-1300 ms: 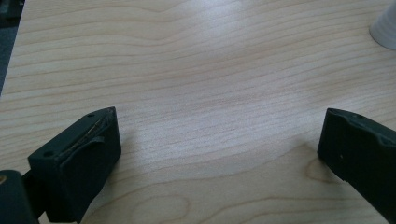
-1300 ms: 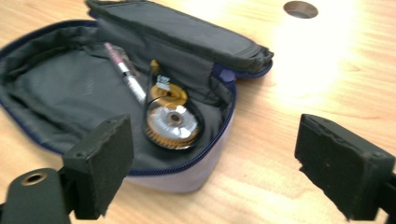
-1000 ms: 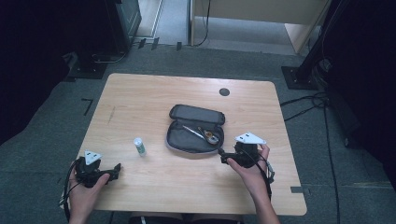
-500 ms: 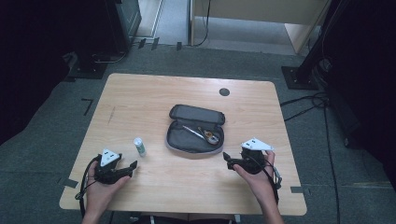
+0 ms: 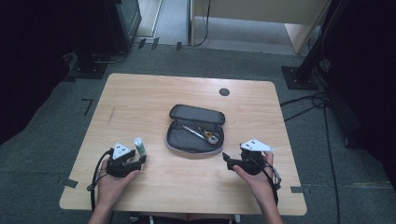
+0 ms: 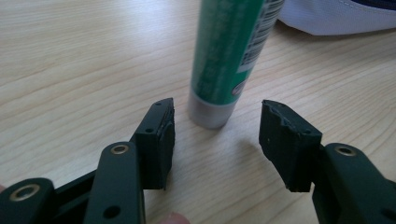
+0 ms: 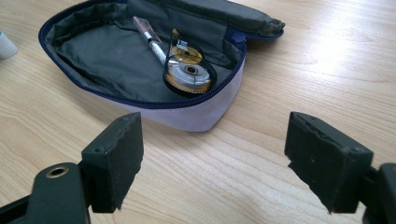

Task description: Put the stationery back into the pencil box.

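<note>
Left gripper (image 6: 215,133) has advanced to the glue stick (image 6: 224,60) — jaws apart, straddling it; pickup likely. Right gripper (image 7: 212,161) idles, jaws apart.

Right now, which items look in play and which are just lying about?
Likely in play:
glue stick, ahead of the open left gripper
pencil case, open, facing the open right gripper

Lying about:
pen and correction tape inside the case

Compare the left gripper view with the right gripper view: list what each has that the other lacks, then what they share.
Left gripper view alone: the green label and barcode of a standing glue stick just ahead of the open left gripper. Right gripper view alone: the open pencil case holding a pen and a correction tape roller, beyond the open right gripper. Shared: the wooden table.
</note>
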Demonstrator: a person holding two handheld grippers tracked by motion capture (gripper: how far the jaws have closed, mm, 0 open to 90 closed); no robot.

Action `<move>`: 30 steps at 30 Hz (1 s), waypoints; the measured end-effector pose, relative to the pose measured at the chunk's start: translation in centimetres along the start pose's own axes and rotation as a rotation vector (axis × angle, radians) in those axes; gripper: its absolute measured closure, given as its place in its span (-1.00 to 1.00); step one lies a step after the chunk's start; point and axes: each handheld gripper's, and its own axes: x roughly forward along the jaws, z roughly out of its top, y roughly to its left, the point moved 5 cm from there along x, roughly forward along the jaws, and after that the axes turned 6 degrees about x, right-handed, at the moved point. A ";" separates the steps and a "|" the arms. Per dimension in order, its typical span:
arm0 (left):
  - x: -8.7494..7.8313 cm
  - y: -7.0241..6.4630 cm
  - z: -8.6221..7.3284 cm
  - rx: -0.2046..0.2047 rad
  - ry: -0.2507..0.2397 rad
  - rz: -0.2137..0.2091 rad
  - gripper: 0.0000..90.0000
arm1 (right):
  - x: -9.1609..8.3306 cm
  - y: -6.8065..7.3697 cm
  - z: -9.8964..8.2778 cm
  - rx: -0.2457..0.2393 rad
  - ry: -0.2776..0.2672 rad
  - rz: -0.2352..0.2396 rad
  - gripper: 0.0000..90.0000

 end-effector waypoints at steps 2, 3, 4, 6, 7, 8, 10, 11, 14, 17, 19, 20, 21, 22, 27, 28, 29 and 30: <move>0.3 -0.2 0.2 0.001 0.000 0.014 0.07 | 0.0 0.0 -0.1 0.004 0.003 -0.002 -0.55; 0.5 -0.3 0.4 0.001 0.001 0.020 0.09 | 0.0 0.0 -0.1 0.004 0.003 -0.001 -0.55; 0.5 -0.3 0.5 -0.001 0.001 0.021 0.11 | 0.1 0.0 -0.2 0.003 0.006 0.000 -0.55; 0.8 -0.5 0.7 -0.007 0.001 0.025 0.15 | 0.1 0.1 -0.3 0.002 0.011 0.004 -0.55; 0.8 -0.5 0.7 -0.006 0.002 0.034 0.16 | 0.2 0.1 -0.3 0.001 0.011 0.003 -0.55; 0.9 -0.5 0.8 -0.009 0.000 0.038 0.18 | 0.2 0.1 -0.4 0.001 0.011 0.004 -0.55; 0.9 -0.4 0.9 -0.017 -0.009 0.040 0.19 | 0.1 -0.1 -0.4 -0.001 0.009 0.002 -0.55; 0.9 -0.4 0.9 -0.025 -0.018 0.043 0.20 | 0.1 -0.1 -0.4 0.001 0.010 0.000 -0.55; 0.7 -0.3 1.2 -0.031 -0.035 0.043 0.21 | -0.1 -0.6 -0.5 0.003 0.008 -0.005 -0.55; 0.3 -0.1 1.5 -0.035 -0.052 0.054 0.23 | -0.3 -1.0 -0.7 0.007 0.010 -0.017 -0.56; 0.0 0.0 1.7 -0.036 -0.065 0.055 0.24 | -0.4 -1.3 -0.8 0.008 0.010 -0.025 -0.56; -0.1 0.0 1.8 -0.035 -0.072 0.054 0.25 | -0.6 -1.5 -0.9 0.012 0.011 -0.030 -0.57; -0.3 0.0 1.9 -0.033 -0.078 0.050 0.25 | -0.6 -1.7 -1.0 0.014 0.013 -0.032 -0.57; -0.5 0.1 2.1 -0.040 -0.090 0.043 0.25 | -0.7 -1.9 -1.2 0.018 0.014 -0.036 -0.57; -1.4 0.1 2.9 -0.039 -0.125 0.025 0.23 | -1.3 -3.0 -2.3 0.025 0.030 -0.055 -0.58; -1.6 0.0 3.0 -0.032 -0.127 0.022 0.23 | -1.4 -3.3 -2.6 0.032 0.034 -0.061 -0.58; -1.8 0.0 3.2 -0.030 -0.133 0.024 0.22 | -1.5 -3.6 -2.9 0.035 0.035 -0.064 -0.58; -1.9 0.0 3.3 -0.028 -0.137 0.024 0.22 | -1.7 -4.0 -3.2 0.038 0.038 -0.071 -0.58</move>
